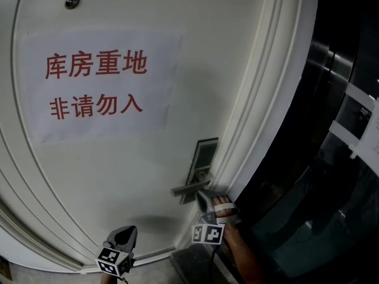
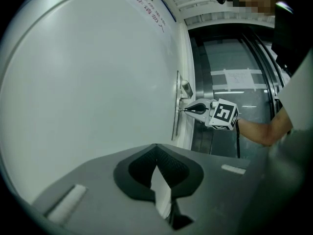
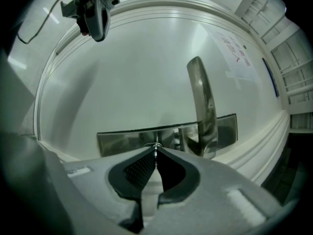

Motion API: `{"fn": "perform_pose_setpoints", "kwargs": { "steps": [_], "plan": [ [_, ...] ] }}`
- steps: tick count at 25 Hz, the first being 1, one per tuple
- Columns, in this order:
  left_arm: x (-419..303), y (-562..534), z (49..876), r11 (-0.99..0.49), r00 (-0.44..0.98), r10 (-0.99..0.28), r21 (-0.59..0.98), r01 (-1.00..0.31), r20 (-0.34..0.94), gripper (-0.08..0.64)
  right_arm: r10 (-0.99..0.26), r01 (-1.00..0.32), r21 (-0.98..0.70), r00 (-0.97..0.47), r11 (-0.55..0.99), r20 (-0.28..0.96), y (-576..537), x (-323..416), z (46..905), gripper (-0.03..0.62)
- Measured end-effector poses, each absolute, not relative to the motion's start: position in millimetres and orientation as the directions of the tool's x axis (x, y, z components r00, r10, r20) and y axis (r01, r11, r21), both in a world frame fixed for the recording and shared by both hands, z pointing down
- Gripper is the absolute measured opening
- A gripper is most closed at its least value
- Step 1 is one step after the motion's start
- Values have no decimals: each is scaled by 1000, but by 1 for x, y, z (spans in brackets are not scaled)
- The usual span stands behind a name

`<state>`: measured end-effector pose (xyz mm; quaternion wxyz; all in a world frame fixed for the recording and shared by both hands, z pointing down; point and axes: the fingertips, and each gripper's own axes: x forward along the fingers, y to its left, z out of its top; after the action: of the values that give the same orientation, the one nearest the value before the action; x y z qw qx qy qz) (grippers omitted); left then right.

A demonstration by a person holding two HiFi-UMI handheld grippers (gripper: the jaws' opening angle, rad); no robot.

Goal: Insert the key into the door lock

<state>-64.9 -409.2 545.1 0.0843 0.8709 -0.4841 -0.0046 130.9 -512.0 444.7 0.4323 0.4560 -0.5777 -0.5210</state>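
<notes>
Mostly the white door (image 1: 118, 176) fills every view, with a paper sign (image 1: 100, 87) in red characters on its upper part. Near its edge sits a metal lock plate (image 3: 127, 142) with a lever handle (image 3: 203, 106) sticking out from it.

The right gripper (image 3: 156, 151) points level at that plate, just beside the handle. Its fingers (image 3: 142, 168) are pressed together on the key (image 3: 156, 146) – a thin sliver of metal seen edge-on at their tips. The key's end meets the plate at the keyhole; how far in it sits cannot be told.

The left gripper (image 2: 156, 148) hangs lower along the door, well apart from the lock. Its fingers (image 2: 142, 163) are closed tip to tip with nothing between them – it holds and touches nothing.
</notes>
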Motion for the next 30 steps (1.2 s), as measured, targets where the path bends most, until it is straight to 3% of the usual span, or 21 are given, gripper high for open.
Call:
{"fn": "perform_pose_setpoints", "kwargs": {
  "steps": [18,30],
  "plan": [
    [-72,-397,544,-503,516,-853,143,-853,78,3,-975,-50,999,-221,-8,-19,-512,131,445,12],
    [-73,-388,543,-508,521,-850,145,-849,76,3,-974,-165,986,-221,-16,-53,-506,139,442,60]
  ]
}}
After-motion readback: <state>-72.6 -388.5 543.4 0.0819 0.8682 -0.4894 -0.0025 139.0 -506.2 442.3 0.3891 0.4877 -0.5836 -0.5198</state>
